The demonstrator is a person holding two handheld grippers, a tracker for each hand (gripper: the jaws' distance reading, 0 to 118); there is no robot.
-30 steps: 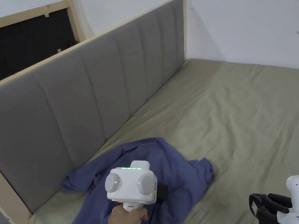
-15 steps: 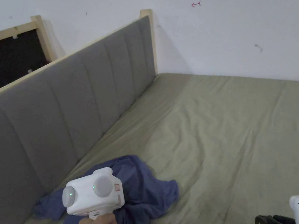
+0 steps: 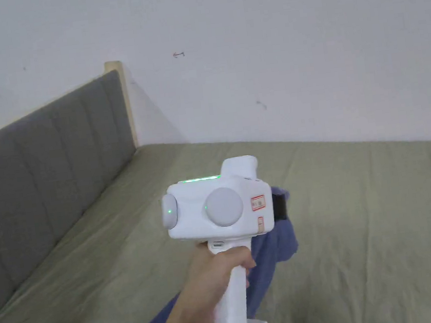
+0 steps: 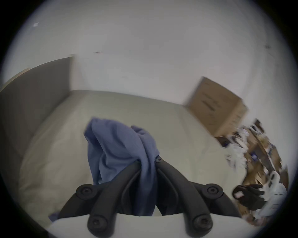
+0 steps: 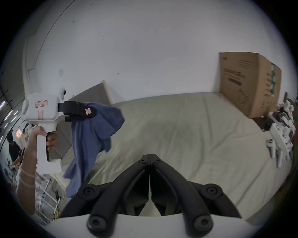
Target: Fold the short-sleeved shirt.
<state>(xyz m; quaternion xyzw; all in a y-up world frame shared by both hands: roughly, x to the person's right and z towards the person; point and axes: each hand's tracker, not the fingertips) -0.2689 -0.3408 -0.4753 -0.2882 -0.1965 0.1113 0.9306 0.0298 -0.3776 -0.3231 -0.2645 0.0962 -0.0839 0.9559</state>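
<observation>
Your left hand (image 3: 214, 280) holds the left gripper (image 3: 280, 205) raised above the bed (image 3: 365, 229). The blue shirt (image 3: 274, 245) hangs from it.

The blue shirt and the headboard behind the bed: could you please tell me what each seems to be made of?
The blue shirt looks like a soft, matte knit, probably cotton: it hangs in limp folds from the left gripper, whose fingers are shut on it. The headboard looks like grey woven fabric padded in upright panels, with a pale bare wood post at its end. The exact fibres cannot be told.

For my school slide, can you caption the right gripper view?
Left gripper lifts a blue shirt over the bed; right gripper shut, empty.
</observation>
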